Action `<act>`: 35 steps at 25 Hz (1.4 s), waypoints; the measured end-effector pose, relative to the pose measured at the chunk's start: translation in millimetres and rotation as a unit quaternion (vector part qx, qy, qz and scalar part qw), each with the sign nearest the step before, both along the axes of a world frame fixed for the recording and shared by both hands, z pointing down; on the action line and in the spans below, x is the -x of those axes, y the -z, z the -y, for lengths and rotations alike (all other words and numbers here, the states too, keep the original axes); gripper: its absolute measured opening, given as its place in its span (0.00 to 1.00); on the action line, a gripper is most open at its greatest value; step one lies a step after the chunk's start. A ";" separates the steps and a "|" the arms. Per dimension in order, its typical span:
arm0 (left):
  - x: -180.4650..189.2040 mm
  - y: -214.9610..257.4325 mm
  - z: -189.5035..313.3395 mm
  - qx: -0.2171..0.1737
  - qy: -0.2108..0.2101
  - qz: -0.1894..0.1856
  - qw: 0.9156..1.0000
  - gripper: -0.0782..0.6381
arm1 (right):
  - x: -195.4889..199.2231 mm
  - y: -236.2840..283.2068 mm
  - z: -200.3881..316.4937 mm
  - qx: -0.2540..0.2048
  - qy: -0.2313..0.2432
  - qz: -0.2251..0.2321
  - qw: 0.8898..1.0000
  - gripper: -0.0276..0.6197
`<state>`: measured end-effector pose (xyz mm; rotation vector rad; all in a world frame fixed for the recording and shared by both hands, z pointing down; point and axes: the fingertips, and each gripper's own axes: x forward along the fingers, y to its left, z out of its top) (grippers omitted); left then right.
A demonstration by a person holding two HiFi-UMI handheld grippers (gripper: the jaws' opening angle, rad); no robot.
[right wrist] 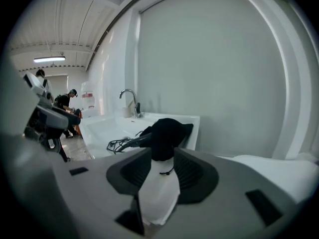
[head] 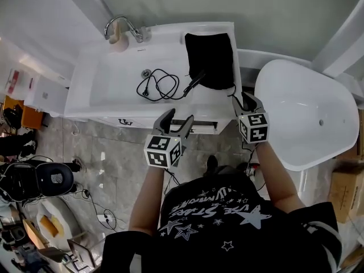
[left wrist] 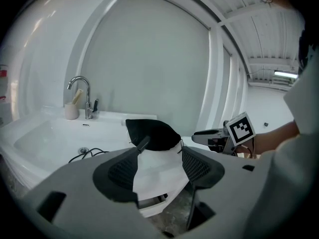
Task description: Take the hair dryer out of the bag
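Left gripper (head: pixel 177 121) and right gripper (head: pixel 245 102) both gape empty, so I'd pin the bag (head: pixel 209 56) at twelve o'clock and draw the hair dryer (head: pixel 195 82) out toward seven.

White sink (head: pixel 108 78), chrome faucet (head: pixel 120 23) beside a cup (head: pixel 118 42), white bathtub (head: pixel 301 112) alongside

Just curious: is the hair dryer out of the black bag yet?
Not yet. Its handle pokes from the black bag, its cord trails into the sink; the rest is hidden.
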<state>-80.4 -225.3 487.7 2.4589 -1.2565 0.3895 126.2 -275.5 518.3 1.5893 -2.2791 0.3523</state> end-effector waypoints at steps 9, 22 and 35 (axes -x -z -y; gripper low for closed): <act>1.6 -3.6 26.5 0.010 0.011 0.014 1.000 0.52 | 3.5 -35.1 49.8 0.048 0.019 -0.085 0.995 0.29; -37.3 -24.5 77.1 0.033 -0.119 0.028 0.992 0.52 | 11.0 -40.0 76.5 0.070 -0.020 -0.104 0.992 0.13; -100.4 -69.1 122.7 0.075 -0.267 0.073 0.958 0.52 | 7.1 -38.6 70.8 0.082 -0.088 -0.070 0.990 0.10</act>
